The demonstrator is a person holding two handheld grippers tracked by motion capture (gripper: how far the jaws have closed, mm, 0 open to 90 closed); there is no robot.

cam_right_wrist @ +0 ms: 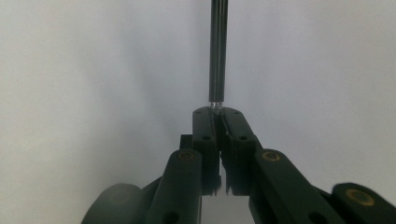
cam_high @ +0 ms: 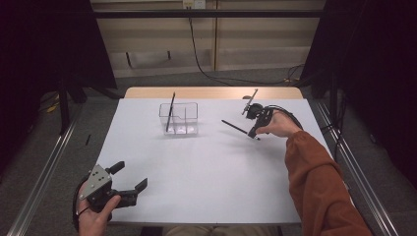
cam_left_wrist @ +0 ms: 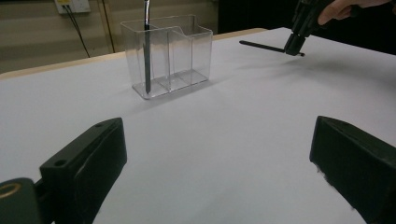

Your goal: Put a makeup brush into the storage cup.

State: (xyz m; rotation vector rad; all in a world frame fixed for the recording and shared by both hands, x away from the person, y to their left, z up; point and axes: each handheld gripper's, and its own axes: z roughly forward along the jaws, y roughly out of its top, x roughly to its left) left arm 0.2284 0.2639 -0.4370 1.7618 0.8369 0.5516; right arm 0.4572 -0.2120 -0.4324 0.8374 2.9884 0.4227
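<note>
right gripper [cam_high: 254, 132] fingers [cam_right_wrist: 205, 135] pinching dark pen [cam_right_wrist: 218, 51] at one end, shaft jutting beyond fingertips. left gripper [cam_high: 132, 176] fingers [cam_left_wrist: 88, 158] spread, clear holder [cam_left_wrist: 168, 56] well ahead.

A white-topped table [cam_high: 206, 187] with a wooden far edge stands on grey floor [cam_high: 44, 162] before a beige wall [cam_high: 157, 44], dark curtains [cam_high: 44, 44] flanking it.

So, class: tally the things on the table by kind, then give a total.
Black pens: 3, one in the clear organizer, one in the right gripper, one lying beyond it
Clear organizer: 1
Total: 4
</note>
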